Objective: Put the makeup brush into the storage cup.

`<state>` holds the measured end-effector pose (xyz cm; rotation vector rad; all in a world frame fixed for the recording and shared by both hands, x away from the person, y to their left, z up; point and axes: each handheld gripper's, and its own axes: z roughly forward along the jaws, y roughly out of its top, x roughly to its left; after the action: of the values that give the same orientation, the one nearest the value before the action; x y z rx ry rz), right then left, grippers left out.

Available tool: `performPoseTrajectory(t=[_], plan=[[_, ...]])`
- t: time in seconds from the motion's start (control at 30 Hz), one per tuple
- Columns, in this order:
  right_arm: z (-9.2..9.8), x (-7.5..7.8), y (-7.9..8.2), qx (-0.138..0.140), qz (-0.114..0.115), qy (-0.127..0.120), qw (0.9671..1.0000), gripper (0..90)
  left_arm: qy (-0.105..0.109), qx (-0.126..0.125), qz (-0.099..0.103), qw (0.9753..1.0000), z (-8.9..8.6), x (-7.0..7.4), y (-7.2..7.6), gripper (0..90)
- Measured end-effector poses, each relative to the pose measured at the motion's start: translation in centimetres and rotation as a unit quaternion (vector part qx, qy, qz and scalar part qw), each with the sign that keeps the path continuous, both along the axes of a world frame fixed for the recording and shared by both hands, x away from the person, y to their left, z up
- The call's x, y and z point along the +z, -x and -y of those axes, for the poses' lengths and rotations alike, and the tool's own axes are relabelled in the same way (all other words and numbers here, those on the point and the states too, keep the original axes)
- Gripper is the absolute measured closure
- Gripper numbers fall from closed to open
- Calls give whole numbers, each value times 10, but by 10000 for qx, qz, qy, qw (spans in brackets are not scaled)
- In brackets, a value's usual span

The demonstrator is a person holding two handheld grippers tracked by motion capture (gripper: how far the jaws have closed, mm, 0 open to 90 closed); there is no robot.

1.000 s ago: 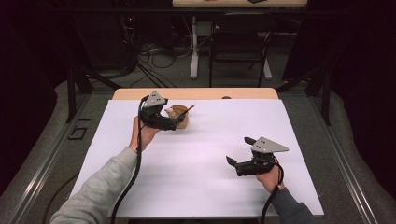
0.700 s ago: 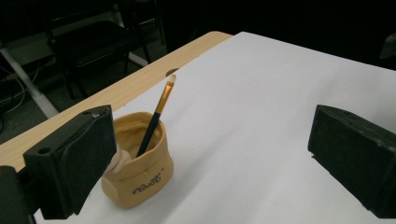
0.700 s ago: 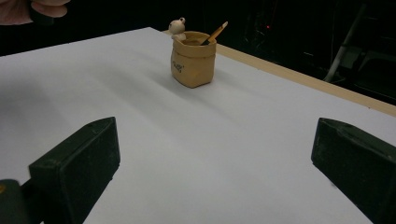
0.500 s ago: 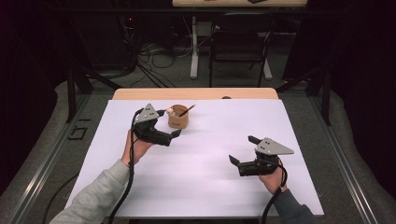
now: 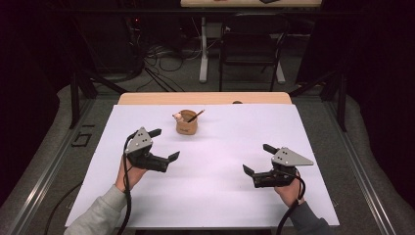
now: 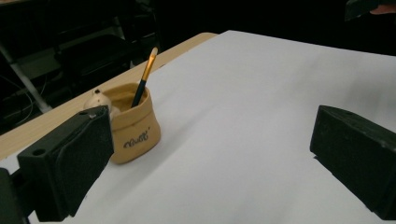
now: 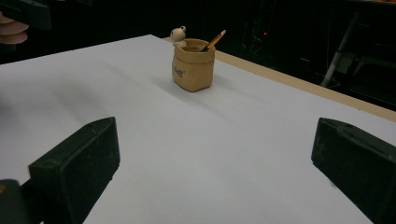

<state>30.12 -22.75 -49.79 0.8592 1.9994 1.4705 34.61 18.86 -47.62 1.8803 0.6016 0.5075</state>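
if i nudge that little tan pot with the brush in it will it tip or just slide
The tan pot looks squat and wide-based, so it would probably slide on the smooth white sheet. The brush leans loose on the rim and may shift.

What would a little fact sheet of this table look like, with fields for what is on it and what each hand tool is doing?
Surface: white table top
Object: tan pot, upright, toward the far edge
In the pot: brush, leaning
On the rim: small pale figure
Left gripper: jaws open, empty, near side of the pot, apart from it
Right gripper: jaws open, empty, farther from the pot
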Motion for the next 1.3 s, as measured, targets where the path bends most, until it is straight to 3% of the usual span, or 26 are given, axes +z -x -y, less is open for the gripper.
performPoseTrajectory(t=[0.1, 0.17, 0.6, 0.97, 1.3], plan=[[2, -1, 2, -26, -12, 8, 10000, 6, 41, 131, 88, 9999, -8, -8, 9, 0], [3, -2, 3, -34, -13, -4, 10000, 6, 92, 191, 5, 9998, -13, -13, 14, 0], [7, -8, 15, -132, -42, 4, 9999, 7, -62, 315, -34, 9995, -22, -46, 46, 0], [11, -16, 31, -214, -154, 91, 9996, 7, -69, 394, 25, 9992, -33, -54, 63, 0], [15, -19, 38, -244, -212, 230, 9992, 1, -34, 497, -88, 9987, -46, -58, 74, 0]])
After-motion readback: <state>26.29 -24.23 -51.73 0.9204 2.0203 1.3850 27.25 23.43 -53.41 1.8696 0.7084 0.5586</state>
